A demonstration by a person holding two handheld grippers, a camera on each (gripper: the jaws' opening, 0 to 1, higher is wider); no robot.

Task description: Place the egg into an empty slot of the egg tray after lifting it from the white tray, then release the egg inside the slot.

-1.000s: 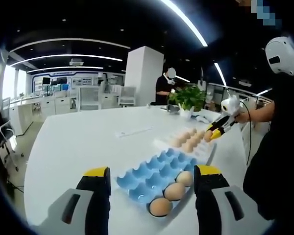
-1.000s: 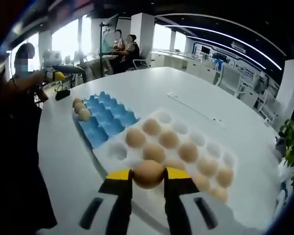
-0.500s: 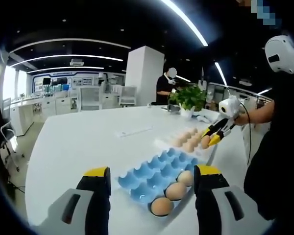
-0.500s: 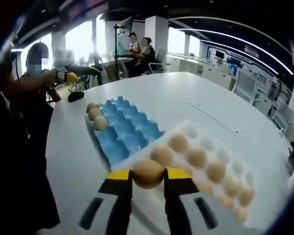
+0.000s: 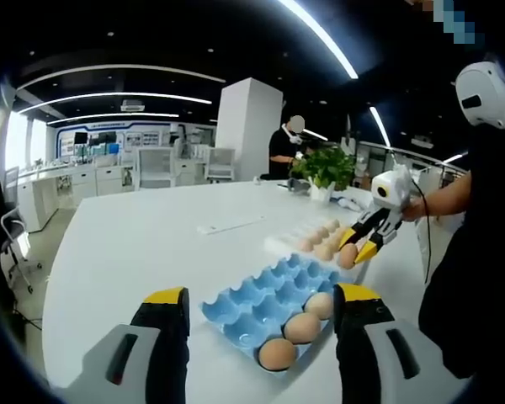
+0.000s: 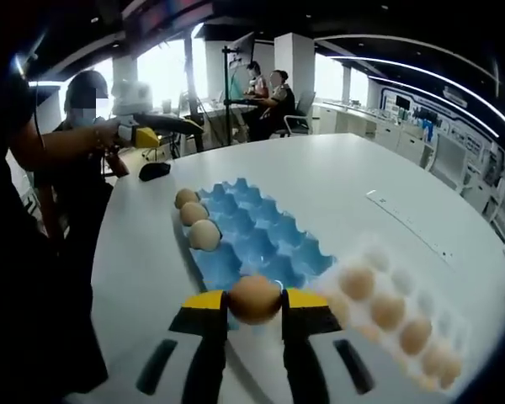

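A potted green plant (image 5: 323,167) is seen at the far edge of the white counter (image 5: 143,244), near a white pillar (image 5: 246,128).

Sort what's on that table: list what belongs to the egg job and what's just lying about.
Job:
- egg held in the right tongs
- blue egg tray, three eggs in its near row
- white tray of eggs
- left tongs, open

Lying about:
- potted plant
- long flat white strip
- dark object

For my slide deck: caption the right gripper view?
Right tool carries a brown egg over the blue moulded egg tray, three eggs already seated.
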